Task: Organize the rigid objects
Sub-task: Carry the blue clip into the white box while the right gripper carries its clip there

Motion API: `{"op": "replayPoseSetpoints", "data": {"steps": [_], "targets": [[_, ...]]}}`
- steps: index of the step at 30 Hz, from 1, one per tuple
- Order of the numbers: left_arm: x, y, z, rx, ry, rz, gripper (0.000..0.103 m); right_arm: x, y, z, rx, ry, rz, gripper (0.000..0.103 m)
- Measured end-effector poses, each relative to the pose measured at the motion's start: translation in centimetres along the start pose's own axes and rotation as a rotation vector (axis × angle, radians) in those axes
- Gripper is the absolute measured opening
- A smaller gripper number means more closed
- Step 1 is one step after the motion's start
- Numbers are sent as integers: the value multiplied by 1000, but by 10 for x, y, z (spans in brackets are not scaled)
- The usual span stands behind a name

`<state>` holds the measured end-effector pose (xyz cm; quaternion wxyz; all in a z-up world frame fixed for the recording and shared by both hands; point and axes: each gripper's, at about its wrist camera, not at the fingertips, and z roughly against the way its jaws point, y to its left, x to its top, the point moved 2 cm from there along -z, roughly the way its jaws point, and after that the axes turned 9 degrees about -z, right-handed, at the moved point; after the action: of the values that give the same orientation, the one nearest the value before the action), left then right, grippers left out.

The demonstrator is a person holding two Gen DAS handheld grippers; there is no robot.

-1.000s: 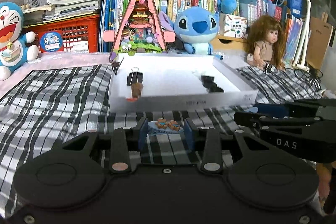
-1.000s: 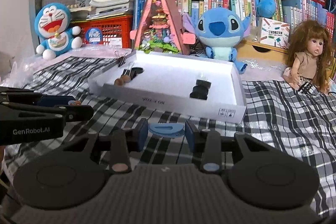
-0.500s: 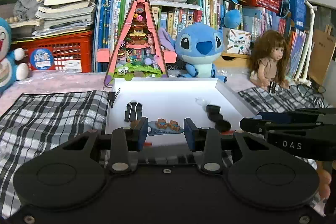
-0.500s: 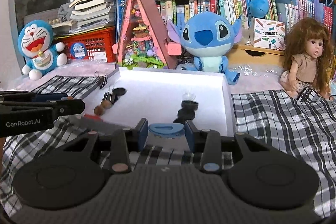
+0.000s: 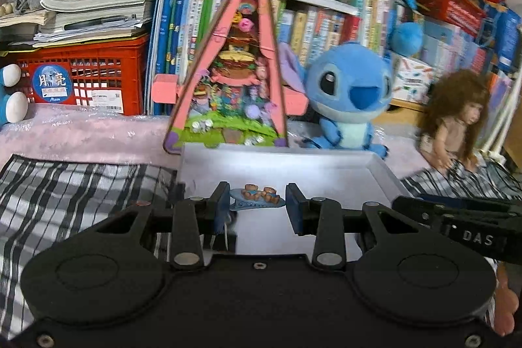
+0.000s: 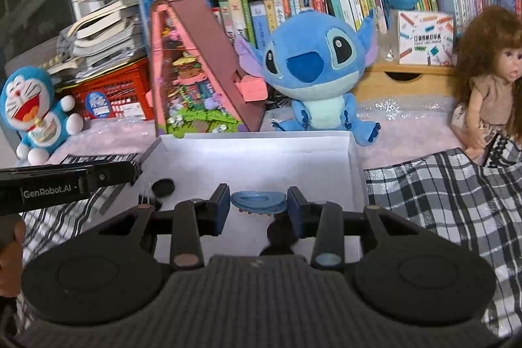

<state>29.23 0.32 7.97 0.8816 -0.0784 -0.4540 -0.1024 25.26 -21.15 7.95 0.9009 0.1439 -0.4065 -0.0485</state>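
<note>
Checked black-and-white cloth (image 6: 456, 204) carries a shallow white cardboard box (image 6: 354, 172), its near edge hidden by both grippers. A bear-decorated blue hair clip (image 5: 257, 197) is grasped by the left gripper (image 5: 257, 208), a plain blue plastic claw clip (image 6: 258, 202) by the right gripper (image 6: 257, 207).

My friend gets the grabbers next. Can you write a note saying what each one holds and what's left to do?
Left gripper: shut on the blue bear hair clip, over the white box.
Right gripper: shut on the plain blue hair clip, also over the box.
Done: a black round piece and a binder clip already lie inside.
Left: lower both clips into the box and let go.
</note>
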Motion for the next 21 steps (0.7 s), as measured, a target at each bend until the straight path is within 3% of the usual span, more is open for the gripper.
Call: {"op": "replayPoseSetpoints", "data": {"steps": [7,21], "targets": [[14,8,-39,47,36,25,35,20,-10,-36,-63,47,-23,44],[-1,5,-82,91,78,23,35,19,-26,-89,-91,74,-74,44]]}}
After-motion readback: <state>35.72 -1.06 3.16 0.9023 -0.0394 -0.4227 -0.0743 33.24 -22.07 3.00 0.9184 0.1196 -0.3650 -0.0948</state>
